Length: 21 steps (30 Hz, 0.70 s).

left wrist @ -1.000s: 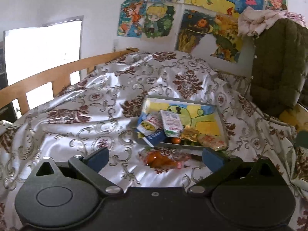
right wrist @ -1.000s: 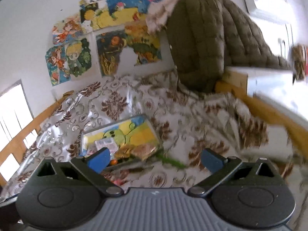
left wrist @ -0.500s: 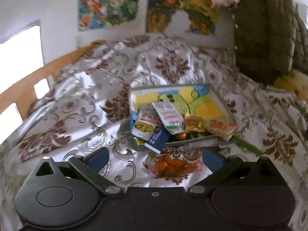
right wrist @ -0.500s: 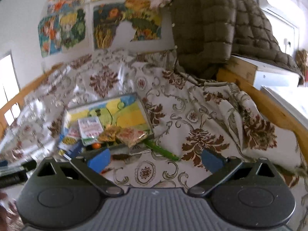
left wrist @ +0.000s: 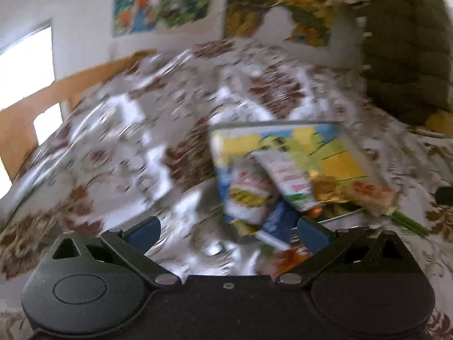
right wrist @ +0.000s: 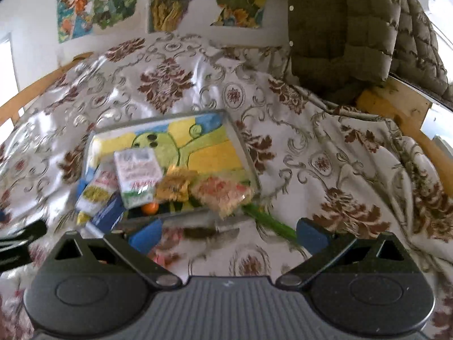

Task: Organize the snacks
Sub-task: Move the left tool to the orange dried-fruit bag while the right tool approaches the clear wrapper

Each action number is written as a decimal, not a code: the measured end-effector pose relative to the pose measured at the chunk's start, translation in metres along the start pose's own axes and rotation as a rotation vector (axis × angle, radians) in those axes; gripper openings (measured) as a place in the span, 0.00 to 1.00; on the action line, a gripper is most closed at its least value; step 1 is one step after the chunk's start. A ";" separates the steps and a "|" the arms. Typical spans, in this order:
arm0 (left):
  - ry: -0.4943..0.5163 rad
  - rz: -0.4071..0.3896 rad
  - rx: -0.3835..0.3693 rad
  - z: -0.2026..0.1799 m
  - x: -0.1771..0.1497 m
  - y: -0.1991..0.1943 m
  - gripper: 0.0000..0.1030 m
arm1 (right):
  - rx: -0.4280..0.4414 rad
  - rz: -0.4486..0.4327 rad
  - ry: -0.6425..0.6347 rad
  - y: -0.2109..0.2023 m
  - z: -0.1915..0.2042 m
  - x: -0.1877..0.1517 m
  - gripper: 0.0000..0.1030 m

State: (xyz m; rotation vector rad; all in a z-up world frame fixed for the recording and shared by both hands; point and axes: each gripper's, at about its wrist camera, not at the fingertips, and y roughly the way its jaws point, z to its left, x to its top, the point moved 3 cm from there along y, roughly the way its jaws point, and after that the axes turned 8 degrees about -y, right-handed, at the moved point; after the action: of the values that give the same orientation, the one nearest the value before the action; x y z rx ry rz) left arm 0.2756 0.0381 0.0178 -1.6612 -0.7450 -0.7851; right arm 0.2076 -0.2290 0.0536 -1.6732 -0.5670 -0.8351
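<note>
A flat tray (right wrist: pixel 209 148) with a yellow and green cartoon print lies on the patterned bedspread; the left wrist view shows it too (left wrist: pixel 334 153), blurred. Several snack packets are piled at its near edge: a white and green packet (right wrist: pixel 137 177), a gold wrapper (right wrist: pixel 175 184), a pink packet (right wrist: pixel 223 192), a blue box (right wrist: pixel 109 212). An orange snack bag (left wrist: pixel 288 256) lies on the cloth just in front of my right fingertip in the left wrist view. A green stick (right wrist: pixel 269 221) lies beside the tray. My left gripper (left wrist: pixel 226 229) is open and empty. My right gripper (right wrist: pixel 229 233) is open and empty.
A dark green quilted jacket (right wrist: pixel 348 31) hangs at the back right. Wooden bed rails run along the left (left wrist: pixel 36 107) and right (right wrist: pixel 402 113). Cartoon posters (right wrist: pixel 99 0) cover the wall. The left gripper's tip (right wrist: pixel 17 243) shows at the left edge of the right wrist view.
Both grippers have moved down and closer to the tray. The left view has swung so the snacks sit to its right and is now motion-blurred. Both stay open.
</note>
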 end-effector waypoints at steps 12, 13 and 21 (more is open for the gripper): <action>-0.062 0.034 0.159 0.025 -0.023 -0.024 0.99 | 0.165 -0.049 -0.098 0.008 0.015 -0.024 1.00; -0.065 0.034 0.157 0.022 -0.026 -0.025 0.99 | 0.172 -0.060 -0.099 0.005 0.014 -0.025 1.00; -0.057 0.081 0.177 -0.013 -0.037 -0.023 0.99 | 0.299 -0.131 -0.112 -0.007 -0.001 -0.040 1.00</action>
State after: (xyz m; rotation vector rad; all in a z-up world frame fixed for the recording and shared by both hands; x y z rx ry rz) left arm 0.2336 0.0275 0.0029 -1.5487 -0.7603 -0.5996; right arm 0.1769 -0.2257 0.0271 -1.4260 -0.8434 -0.7129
